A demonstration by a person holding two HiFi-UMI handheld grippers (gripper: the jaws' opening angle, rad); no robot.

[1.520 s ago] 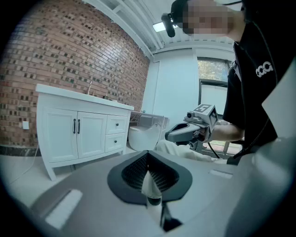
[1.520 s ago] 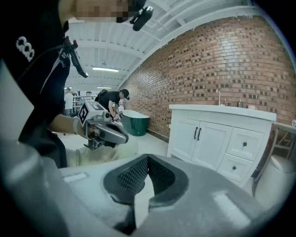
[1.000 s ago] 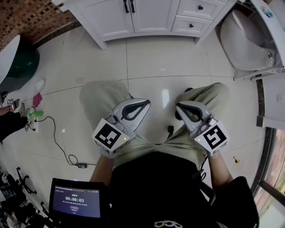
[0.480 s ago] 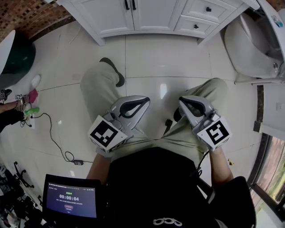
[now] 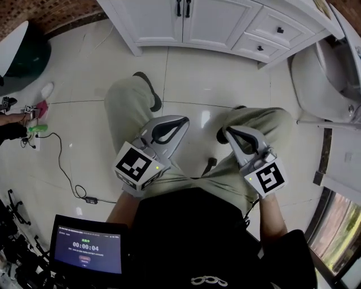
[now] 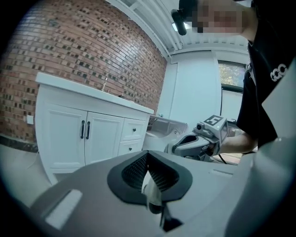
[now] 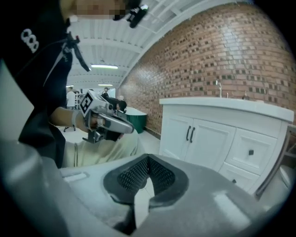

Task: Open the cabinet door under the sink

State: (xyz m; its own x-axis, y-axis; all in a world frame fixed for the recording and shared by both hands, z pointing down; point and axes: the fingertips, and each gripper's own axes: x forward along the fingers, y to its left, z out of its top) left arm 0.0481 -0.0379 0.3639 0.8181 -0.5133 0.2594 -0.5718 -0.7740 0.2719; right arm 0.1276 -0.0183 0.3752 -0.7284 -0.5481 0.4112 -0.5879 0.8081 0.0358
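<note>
The white sink cabinet [image 5: 169,22] stands at the top of the head view, its two doors closed, with a pair of black handles [image 5: 182,8] at the middle seam. The same doors [image 6: 83,139] and handles [image 7: 189,134] show in both gripper views, some way off. My left gripper [image 5: 181,122] and right gripper [image 5: 228,133] are held low over the person's thighs, far from the cabinet. Both are shut with nothing between the jaws, as the left gripper [image 6: 147,155] and the right gripper [image 7: 148,160] show close up.
Drawers with black knobs [image 5: 280,30] sit right of the doors. A white toilet [image 5: 318,79] stands at the right, a dark green bin [image 5: 25,59] at the upper left. A black cable [image 5: 62,163] trails over the tiled floor. A tablet with a timer [image 5: 84,248] is at the bottom left.
The person's left foot has stepped forward and the view has swung, so the cabinet sits further right. Both grippers stay shut over the thighs.
</note>
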